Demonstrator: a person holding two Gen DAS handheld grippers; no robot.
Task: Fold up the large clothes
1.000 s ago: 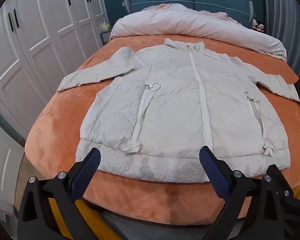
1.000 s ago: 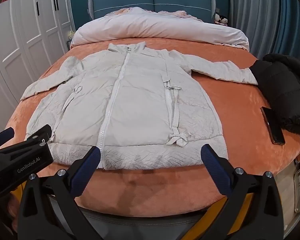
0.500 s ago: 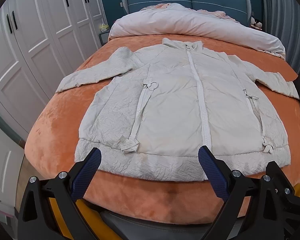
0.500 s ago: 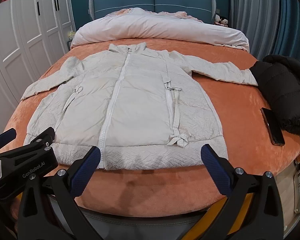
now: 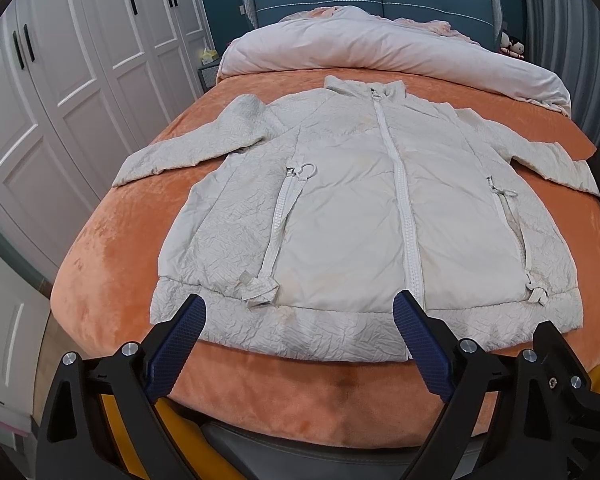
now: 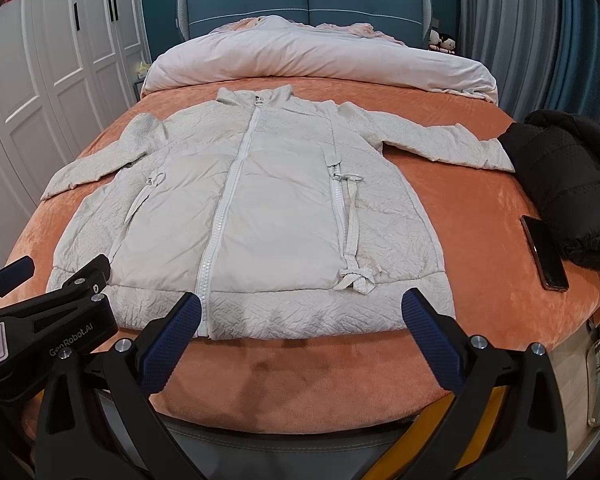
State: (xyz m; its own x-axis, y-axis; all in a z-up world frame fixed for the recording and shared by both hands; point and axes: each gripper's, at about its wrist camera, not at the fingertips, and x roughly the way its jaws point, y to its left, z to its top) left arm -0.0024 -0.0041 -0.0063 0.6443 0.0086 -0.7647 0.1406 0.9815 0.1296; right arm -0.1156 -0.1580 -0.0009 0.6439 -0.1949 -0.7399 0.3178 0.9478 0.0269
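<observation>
A pale cream zip-up jacket (image 5: 348, 216) (image 6: 268, 216) lies flat and face up on the orange bedspread (image 5: 112, 264) (image 6: 476, 232), collar far, hem near, both sleeves spread sideways. My left gripper (image 5: 300, 312) hovers open just short of the hem, left of the zip. In the right wrist view my right gripper (image 6: 302, 312) is open too, above the hem's right half, nothing between its blue pads. The left gripper's body (image 6: 40, 320) shows at that view's lower left.
A black puffer jacket (image 6: 572, 184) is heaped at the bed's right edge with a dark phone (image 6: 544, 252) beside it. A rolled white duvet (image 6: 316, 60) lies across the head of the bed. White wardrobe doors (image 5: 60, 92) stand along the left.
Both grippers have edged slightly forward toward the hem. The jacket has not moved and both grippers stay open.
</observation>
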